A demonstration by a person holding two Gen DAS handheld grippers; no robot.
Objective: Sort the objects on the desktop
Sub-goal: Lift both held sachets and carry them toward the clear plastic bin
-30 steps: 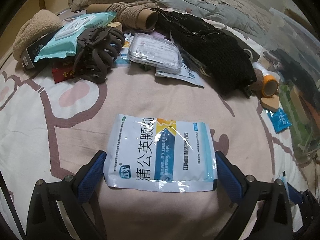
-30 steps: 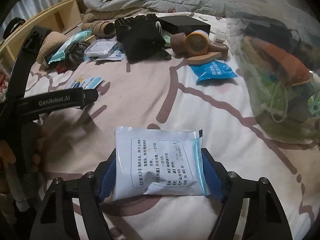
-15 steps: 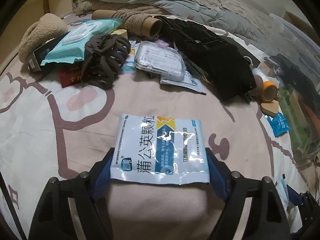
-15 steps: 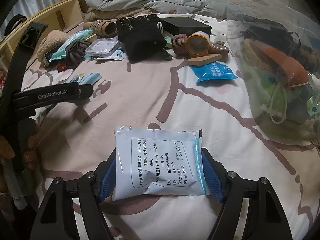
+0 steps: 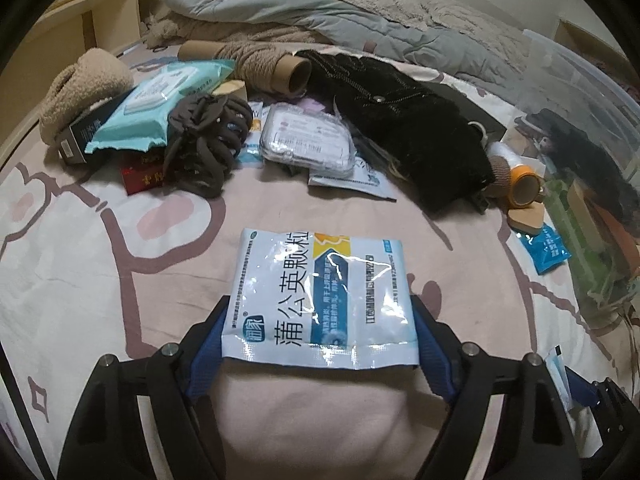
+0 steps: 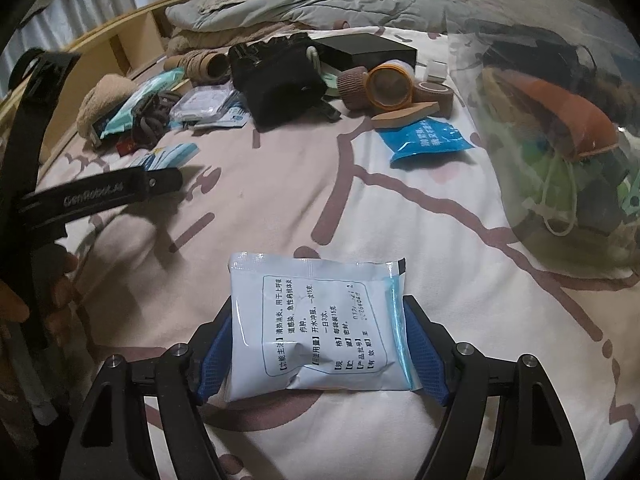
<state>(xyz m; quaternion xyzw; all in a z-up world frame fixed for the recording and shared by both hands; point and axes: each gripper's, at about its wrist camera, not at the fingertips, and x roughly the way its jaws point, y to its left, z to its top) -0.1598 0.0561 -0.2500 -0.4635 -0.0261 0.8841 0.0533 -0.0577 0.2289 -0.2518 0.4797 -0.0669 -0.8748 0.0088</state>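
Observation:
My left gripper [image 5: 320, 336] is shut on a white and blue medicine sachet [image 5: 320, 300] with its printed front up, held above the pink bedspread [image 5: 100, 280]. My right gripper [image 6: 318, 340] is shut on a second sachet [image 6: 320, 324], white with its text back up. The left gripper also shows in the right wrist view [image 6: 160, 178] at the left, with its sachet [image 6: 168, 156] poking out.
At the back lie a brown hair claw [image 5: 204, 140], a teal wipes pack [image 5: 160, 108], a clear case [image 5: 308, 140], a black garment [image 5: 412, 128], cardboard tubes [image 5: 280, 70] and tape rolls [image 6: 390, 86]. A blue packet [image 6: 428, 140] lies loose. A clear bin [image 6: 560, 128] stands at the right.
My left gripper has closed on its sachet and lifted it off the bedspread, drawing back from the pile. My right gripper holds its sachet still.

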